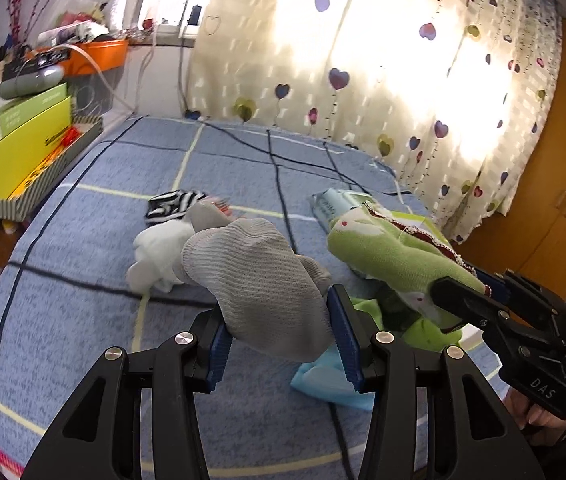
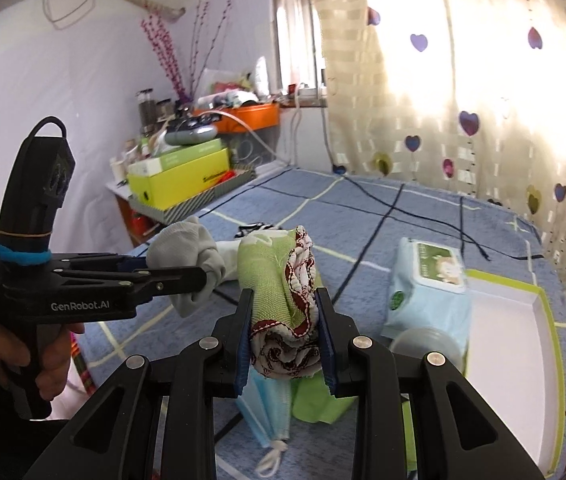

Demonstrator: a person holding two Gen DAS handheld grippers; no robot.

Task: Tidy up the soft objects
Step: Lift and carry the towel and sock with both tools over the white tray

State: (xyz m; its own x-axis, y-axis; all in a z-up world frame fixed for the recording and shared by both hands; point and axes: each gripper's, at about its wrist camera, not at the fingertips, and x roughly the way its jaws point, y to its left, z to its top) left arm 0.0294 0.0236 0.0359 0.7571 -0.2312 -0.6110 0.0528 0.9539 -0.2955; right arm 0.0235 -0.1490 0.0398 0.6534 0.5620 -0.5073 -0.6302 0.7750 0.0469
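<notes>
Black-fingered and nearest the lens, the left tool (image 1: 279,340) clamps a grey sock (image 1: 259,280), its blue pads pressing the bunched fabric from both sides and holding it clear of the bed. Beside it the right tool (image 2: 285,340) stands narrow on a green cloth with red-and-white trim (image 2: 283,304), also lifted off the bedding.

By size: the bed (image 1: 83,240), under a blue checked cover, carries everything. At its right edge lies an open white box with a green rim (image 2: 523,320), bare inside as far as the view shows, which looks a likely container. Against it leans a pack of wet wipes (image 2: 431,288). Below the tools lie a second green fabric piece (image 2: 315,400) and a light blue face mask (image 2: 271,412). Further out sit a white sock (image 1: 159,252) and a small black-and-white striped item (image 1: 175,204).

My judgement is that the work is at an early stage: 2 soft items are in hand but neither is put away, and at least 4 more lie loose on the cover.
</notes>
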